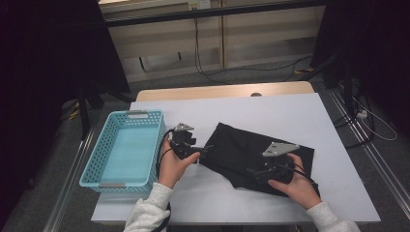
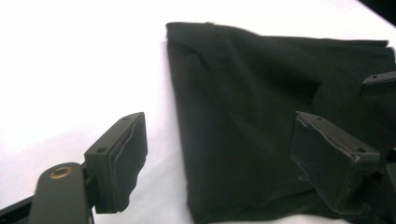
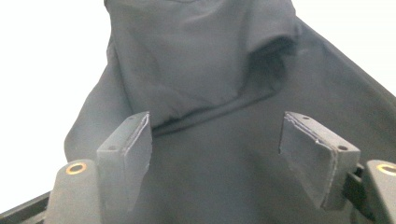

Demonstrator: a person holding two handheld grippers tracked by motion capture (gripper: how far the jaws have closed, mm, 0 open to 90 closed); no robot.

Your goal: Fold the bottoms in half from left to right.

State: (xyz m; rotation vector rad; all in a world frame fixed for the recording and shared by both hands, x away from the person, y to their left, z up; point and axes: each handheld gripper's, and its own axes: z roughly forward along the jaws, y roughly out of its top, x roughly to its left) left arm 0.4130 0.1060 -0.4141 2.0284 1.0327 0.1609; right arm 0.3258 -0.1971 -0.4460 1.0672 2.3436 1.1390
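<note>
Both grippers over black cloth (image 1: 251, 152)
Left gripper (image 1: 203, 151) and right gripper (image 1: 250, 173): jaws apart, nothing clamped (blue basket (image 1: 124, 147) alongside).

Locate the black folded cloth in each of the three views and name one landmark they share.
High view: the black folded cloth lies right of centre on the white table, right of the blue perforated plastic basket.
Left gripper view: it covers the right half, beyond the open jaws.
Right gripper view: it spreads across the middle, under the open jaws.
Shared landmark: the white table top.
</note>
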